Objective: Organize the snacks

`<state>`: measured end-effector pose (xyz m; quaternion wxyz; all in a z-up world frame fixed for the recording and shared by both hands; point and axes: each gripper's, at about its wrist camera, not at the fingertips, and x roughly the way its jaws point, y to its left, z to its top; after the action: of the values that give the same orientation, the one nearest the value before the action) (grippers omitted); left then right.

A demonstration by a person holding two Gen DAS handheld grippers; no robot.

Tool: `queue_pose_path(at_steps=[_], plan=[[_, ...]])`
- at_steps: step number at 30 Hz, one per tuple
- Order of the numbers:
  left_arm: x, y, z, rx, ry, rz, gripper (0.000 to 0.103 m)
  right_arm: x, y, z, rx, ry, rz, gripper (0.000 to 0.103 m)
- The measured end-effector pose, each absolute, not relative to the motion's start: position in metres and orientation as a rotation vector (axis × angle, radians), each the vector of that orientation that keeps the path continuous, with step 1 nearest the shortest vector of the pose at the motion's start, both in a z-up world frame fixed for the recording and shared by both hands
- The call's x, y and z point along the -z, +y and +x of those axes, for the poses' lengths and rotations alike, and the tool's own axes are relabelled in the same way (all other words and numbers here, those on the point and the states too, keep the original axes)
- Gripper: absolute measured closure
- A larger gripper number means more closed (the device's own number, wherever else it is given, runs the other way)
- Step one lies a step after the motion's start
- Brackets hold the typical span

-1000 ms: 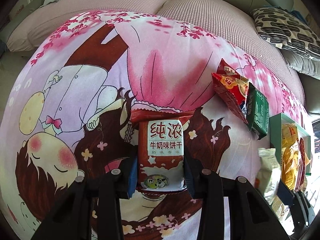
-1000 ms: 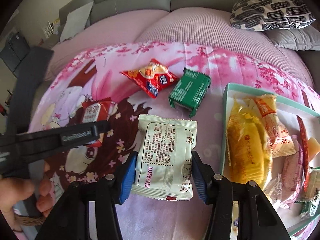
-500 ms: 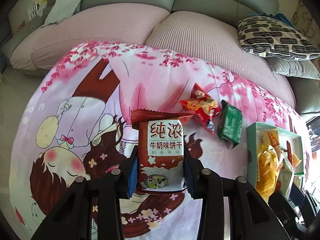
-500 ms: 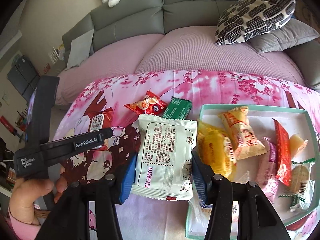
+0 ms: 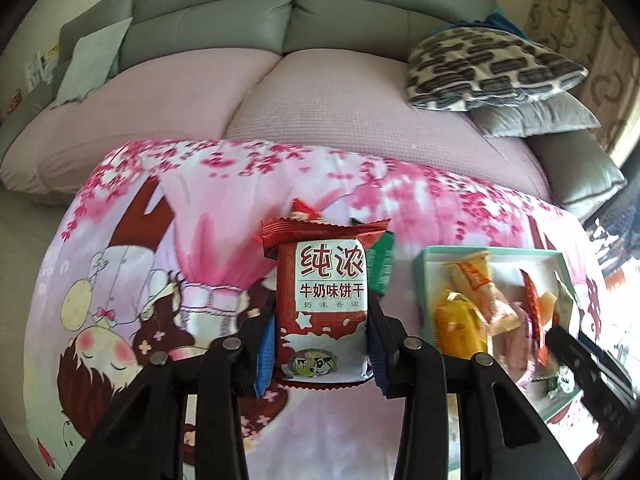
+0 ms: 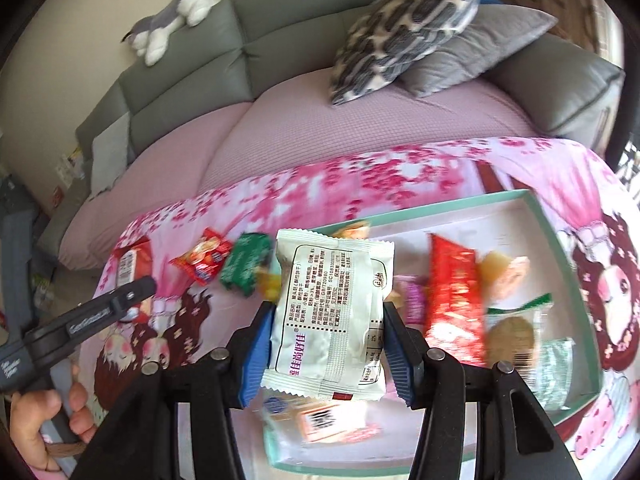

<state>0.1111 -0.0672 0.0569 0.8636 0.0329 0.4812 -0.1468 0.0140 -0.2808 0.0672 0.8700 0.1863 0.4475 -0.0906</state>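
My left gripper is shut on a red-brown milk biscuit packet and holds it above the pink cartoon cloth. My right gripper is shut on a white snack packet and holds it over the left part of the teal tray, which has several snacks in it. The tray also shows in the left wrist view. A red snack bag and a green packet lie on the cloth left of the tray. The left gripper and its packet show in the right wrist view.
The pink cartoon cloth covers the front of a pink sofa seat. Patterned and grey pillows lie at the back right. A plush toy lies on the grey backrest.
Both grippers have risen with their packets. The right gripper has moved right, from beside the tray to over it. The left gripper has moved toward the tray.
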Motion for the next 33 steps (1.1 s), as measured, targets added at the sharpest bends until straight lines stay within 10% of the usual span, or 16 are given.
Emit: queue_pose_path(at_steps=[33], plan=[[-0.032, -0.219, 0.053, 0.59, 1.036, 0.302, 0.062, -0.045, -0.363, -0.008, 0.392, 0.978, 0.462, 0.048]])
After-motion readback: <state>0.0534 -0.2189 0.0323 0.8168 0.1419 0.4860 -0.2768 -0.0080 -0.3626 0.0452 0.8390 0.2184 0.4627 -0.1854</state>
